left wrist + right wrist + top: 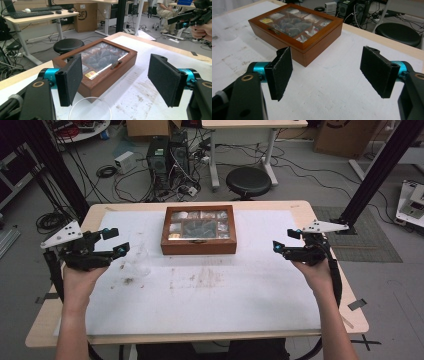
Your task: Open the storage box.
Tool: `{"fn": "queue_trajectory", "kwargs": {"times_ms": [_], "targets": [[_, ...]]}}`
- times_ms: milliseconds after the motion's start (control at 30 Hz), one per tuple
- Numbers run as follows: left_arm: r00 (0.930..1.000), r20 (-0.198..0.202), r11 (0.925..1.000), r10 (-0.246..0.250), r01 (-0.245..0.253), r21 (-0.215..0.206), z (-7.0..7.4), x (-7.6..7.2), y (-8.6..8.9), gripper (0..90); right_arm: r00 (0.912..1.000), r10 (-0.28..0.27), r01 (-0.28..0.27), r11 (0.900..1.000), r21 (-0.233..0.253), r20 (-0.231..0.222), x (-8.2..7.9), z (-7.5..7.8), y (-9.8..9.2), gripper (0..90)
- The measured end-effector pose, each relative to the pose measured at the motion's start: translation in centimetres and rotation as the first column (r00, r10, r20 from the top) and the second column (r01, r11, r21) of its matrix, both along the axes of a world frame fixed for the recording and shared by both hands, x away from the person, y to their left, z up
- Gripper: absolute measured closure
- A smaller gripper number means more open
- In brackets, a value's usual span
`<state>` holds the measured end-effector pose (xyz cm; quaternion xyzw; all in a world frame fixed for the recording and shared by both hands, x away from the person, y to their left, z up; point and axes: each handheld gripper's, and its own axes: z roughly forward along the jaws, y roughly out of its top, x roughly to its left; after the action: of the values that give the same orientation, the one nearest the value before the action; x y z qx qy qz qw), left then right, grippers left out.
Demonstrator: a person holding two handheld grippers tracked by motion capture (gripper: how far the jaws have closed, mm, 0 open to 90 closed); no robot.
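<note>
The left gripper (112, 242) is hanging above the left side of the table (200, 310) with its jaws spread wide and nothing between them. The right gripper (283, 240) is hanging above the right side, and its jaws are standing wide and bare too. Both are pointing in toward the middle, where the box (199, 230) is sitting, so I think they are getting ready to reach for it, one from each side. The box is lying flat on the white sheet (225, 295), toward the far edge of the table, well apart from both grippers. Its glass lid is lying shut, with a small metal catch (116, 64) on the front, which is facing the person so the lid can be lifted from there. Under the glass the box is split into little rooms, and they are holding small dark and light bits, maybe tea bags or stones, but the glass is shining too much to tell. A clear glass cup (90, 109) is standing just below the left gripper, near the box, and it is looking empty.
</note>
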<state>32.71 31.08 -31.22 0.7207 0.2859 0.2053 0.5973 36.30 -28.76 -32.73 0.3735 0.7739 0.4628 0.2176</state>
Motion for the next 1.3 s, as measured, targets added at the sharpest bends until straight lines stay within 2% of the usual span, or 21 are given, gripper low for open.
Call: {"fn": "queue_trajectory", "kwargs": {"times_ms": [400,833,1300], "targets": [[1.0,-0.004,1.0,0.002,-0.002,-0.007,0.0,-0.2,0.2,27.9,1.0,0.0,0.0,1.0,0.003,-0.005,0.2,-0.1,0.1,26.5],[1.0,-0.009,1.0,0.002,-0.002,-0.005,-0.3,-0.4,0.4,27.9,0.9998,0.018,-0.018,1.0,-0.011,-0.001,0.7,-0.7,1.4,26.4],[0.9999,-0.013,0.9998,0.005,-0.005,-0.018,-0.3,-0.4,0.8,27.9,0.9987,0.045,-0.046,0.998,-0.039,-0.022,1.9,-1.7,3.2,26.5]]}}
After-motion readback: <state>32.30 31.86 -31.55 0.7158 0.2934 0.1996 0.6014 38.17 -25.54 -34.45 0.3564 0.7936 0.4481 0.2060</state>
